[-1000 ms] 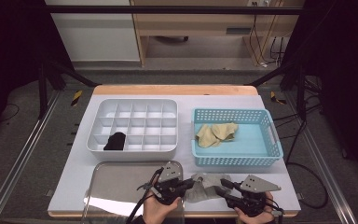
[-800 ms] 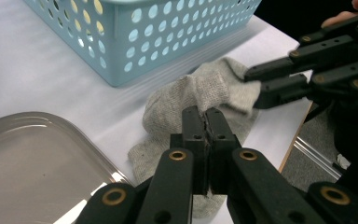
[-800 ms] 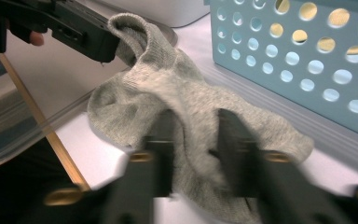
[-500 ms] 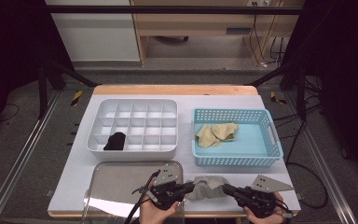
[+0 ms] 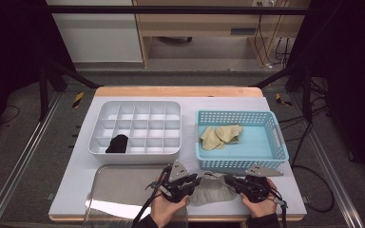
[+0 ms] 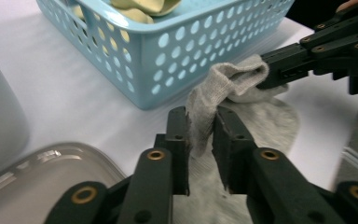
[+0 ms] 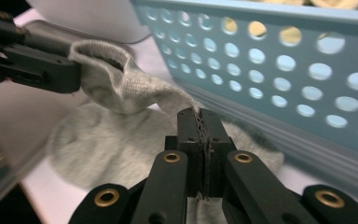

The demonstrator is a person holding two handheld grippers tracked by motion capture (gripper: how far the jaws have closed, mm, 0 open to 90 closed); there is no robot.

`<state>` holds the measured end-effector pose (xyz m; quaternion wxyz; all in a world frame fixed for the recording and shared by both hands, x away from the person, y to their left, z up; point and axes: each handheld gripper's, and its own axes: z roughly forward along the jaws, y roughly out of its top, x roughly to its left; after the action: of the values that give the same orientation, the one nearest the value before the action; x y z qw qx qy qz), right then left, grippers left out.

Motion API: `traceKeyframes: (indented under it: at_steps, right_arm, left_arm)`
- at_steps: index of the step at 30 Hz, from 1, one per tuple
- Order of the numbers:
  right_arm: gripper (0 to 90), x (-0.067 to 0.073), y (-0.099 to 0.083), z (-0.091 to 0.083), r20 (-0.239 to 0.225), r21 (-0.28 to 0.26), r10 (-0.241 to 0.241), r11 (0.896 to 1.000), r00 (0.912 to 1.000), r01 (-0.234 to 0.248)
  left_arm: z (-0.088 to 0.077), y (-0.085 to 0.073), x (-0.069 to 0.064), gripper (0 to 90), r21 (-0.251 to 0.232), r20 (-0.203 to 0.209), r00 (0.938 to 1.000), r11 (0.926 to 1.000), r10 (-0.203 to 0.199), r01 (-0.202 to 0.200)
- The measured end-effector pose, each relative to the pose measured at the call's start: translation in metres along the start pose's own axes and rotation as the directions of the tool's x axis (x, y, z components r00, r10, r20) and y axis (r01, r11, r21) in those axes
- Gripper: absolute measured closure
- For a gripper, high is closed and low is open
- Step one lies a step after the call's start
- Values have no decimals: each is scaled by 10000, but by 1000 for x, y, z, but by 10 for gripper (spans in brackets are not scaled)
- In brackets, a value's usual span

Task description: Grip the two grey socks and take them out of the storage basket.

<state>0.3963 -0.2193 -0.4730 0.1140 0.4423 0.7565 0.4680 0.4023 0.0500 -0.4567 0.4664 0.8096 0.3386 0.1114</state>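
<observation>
The right tool (image 5: 232, 181), at the lower right of the high view, is clamped tight on the cuff of a grey sock (image 5: 212, 189). The left tool (image 5: 193, 181), lower centre, has just been opening; its jaws stand slightly parted with the sock's edge hanging between them. The sock lies on the white worktop (image 5: 76, 180) at the bottom, stretched between both tools. Behind it sits a blue basket (image 5: 240, 163) with beige cloth (image 5: 221, 135); at centre left, a white divided tray (image 5: 133, 154).
</observation>
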Motion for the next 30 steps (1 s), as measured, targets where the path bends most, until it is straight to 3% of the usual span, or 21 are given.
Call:
traceKeyframes:
  at_steps: [4,9,14,18,20,22,26,30]
  right_arm:
    - [890,-1,1,1,102,-98,-63,9999,9999,64]
    - [893,0,2,-1,-67,-192,-127,9997,9999,126]
    - [893,8,3,-19,-472,-350,-154,9993,9988,137]
    - [892,21,0,-36,-874,-322,-260,9992,9958,233]
    - [892,25,-3,-41,-992,-303,-161,9995,9949,131]
    - [892,27,-4,-43,-1069,-43,293,9995,9938,-299]
    - [892,21,-1,-33,-949,376,687,9972,9931,-654]
    - [883,9,1,-13,-780,340,359,9989,9963,-333]
  left_arm:
    - [9,-2,5,700,23,-265,9996,9999,112,-111]
    - [11,-2,8,868,-154,-31,9999,9998,-99,98]
    - [0,0,1,874,-235,173,9998,9997,11,-7]
    - [-23,-4,-14,873,-20,727,9973,10000,-33,34]
    - [-29,-8,-18,872,233,1011,9946,9995,-216,194]
    - [-31,-11,-20,870,385,1185,9924,9988,-340,296]
    - [-24,-14,-13,864,390,944,9946,9985,-432,397]
    - [-14,-19,-4,861,424,641,9967,9979,-506,480]
